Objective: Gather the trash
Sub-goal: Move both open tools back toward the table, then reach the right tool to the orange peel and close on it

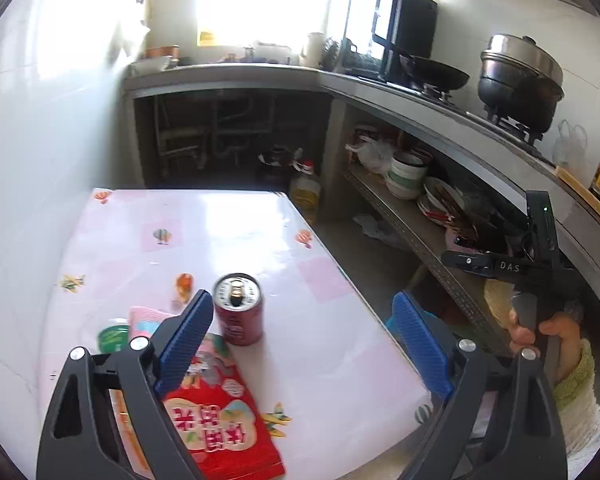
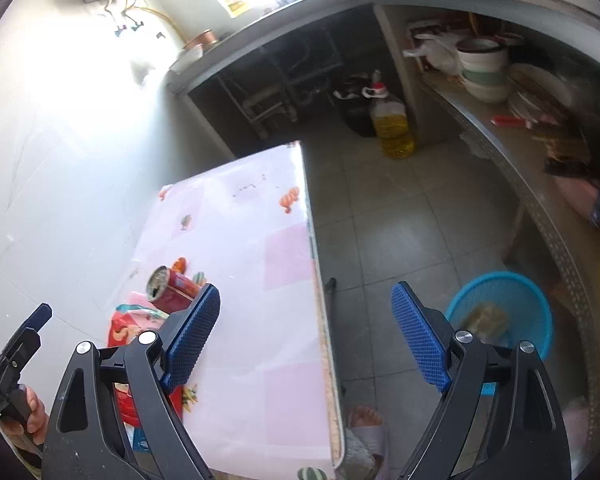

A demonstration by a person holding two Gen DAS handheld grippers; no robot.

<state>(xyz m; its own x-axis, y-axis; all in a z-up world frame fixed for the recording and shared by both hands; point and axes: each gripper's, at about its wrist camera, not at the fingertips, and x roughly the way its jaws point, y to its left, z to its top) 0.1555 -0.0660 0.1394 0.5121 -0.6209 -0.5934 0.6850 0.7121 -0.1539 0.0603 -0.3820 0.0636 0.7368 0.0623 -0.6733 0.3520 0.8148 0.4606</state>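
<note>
A red drink can (image 1: 238, 310) stands upright on the pink table (image 1: 260, 232), its top opened. Beside it lie a red snack bag (image 1: 220, 420), a pink packet (image 1: 148, 318) and a green wrapper (image 1: 112, 338). My left gripper (image 1: 302, 300) hangs open and empty above the table's near end, the can just inside its left finger and not touched. My right gripper (image 2: 306, 291) is open and empty over the table's right edge (image 2: 320, 300). The can (image 2: 170, 286) and the snack bag (image 2: 128, 324) show to its left. A blue basket (image 2: 500, 312) on the floor holds some scraps.
A hand (image 1: 540, 332) in a pale sleeve holds the other tool at the right. A yellow oil bottle (image 2: 392, 128) stands on the tiled floor. A low shelf (image 2: 500, 132) carries bowls and plates. A wok (image 1: 436, 70) and a pot (image 1: 520, 76) sit on the counter. A slippered foot (image 2: 364, 424) is by the table.
</note>
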